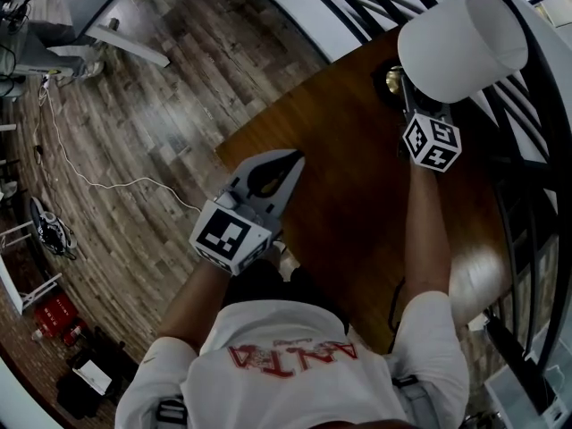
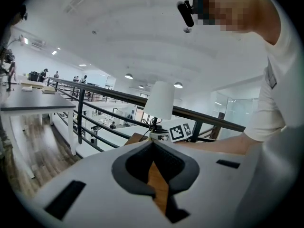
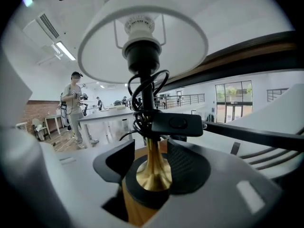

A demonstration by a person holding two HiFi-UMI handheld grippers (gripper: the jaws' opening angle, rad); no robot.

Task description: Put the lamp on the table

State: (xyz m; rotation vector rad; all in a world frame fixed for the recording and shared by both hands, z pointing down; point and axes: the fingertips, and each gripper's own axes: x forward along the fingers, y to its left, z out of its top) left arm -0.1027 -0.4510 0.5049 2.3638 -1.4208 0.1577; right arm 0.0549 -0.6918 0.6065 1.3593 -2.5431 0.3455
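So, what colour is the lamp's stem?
Brass gold; the stem shows best in the right gripper view.

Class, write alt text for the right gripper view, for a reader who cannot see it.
A table lamp with a white shade, black socket and brass stem stands on its round black base on a wooden table, between the open right tongs. A person stands far behind, at the left.

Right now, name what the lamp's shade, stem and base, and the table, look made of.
Shade: white, matte, probably fabric or plastic; even, dull surface.
Stem: polished brass-like metal; golden with bright reflections.
Base: black, matte, material unclear.
Table: brown wood or veneer, glossy; a light patch reflects on it.
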